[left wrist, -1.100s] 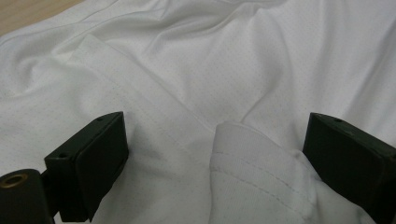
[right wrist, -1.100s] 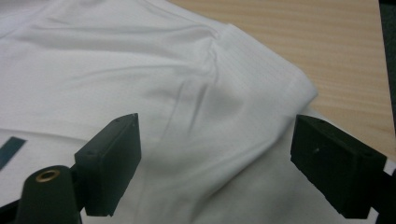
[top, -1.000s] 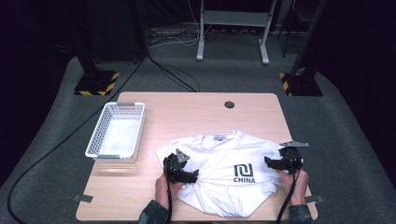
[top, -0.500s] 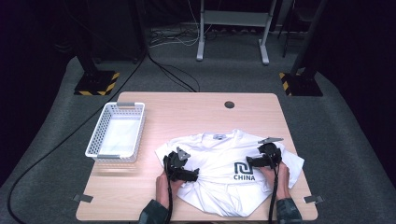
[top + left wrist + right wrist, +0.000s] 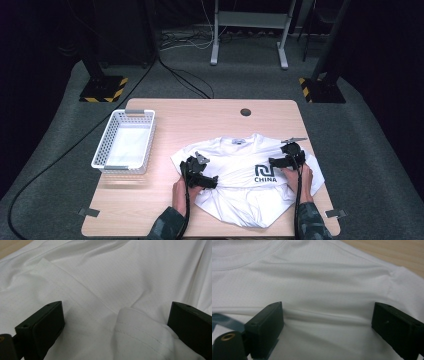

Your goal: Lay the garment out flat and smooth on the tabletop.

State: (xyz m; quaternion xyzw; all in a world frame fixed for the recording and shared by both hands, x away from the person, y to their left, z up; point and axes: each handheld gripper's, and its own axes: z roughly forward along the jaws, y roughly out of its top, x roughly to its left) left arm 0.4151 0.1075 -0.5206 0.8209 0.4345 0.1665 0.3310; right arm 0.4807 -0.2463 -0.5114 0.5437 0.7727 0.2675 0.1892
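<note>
White knit cloth is the thing in hand: a T-shirt (image 5: 245, 180) lying chest-up on the wooden table (image 5: 200, 115), toward its near right corner, collar pointing at the far edge and the hem bunched near the near edge.

In the high view, the left gripper (image 5: 199, 172) sits where it did a second ago, on the shirt's left sleeve. The right gripper (image 5: 286, 159) has moved: a second ago it was out at the right sleeve's outer edge, and now it stands further in, beside the dark logo with the word CHINA. The right sleeve has followed it inward and no longer reaches as far toward the table's right edge. I take this as the right-side fold under way. A white basket (image 5: 125, 142) stands by the left edge, well apart from the shirt.

In the left gripper view, the jaws stand spread wide over the cloth, a stitched sleeve hem (image 5: 82, 302) running between them and a folded-over flap (image 5: 140, 330) rising near the right-hand jaw. Nothing is pinched.

In the right gripper view, the jaws are likewise spread, low over a soft crease (image 5: 324, 313) across the chest, with the collar seam (image 5: 249, 260) beyond and bare wood at the upper right. So the sleeve seems released, and the left side is probably due next.
</note>
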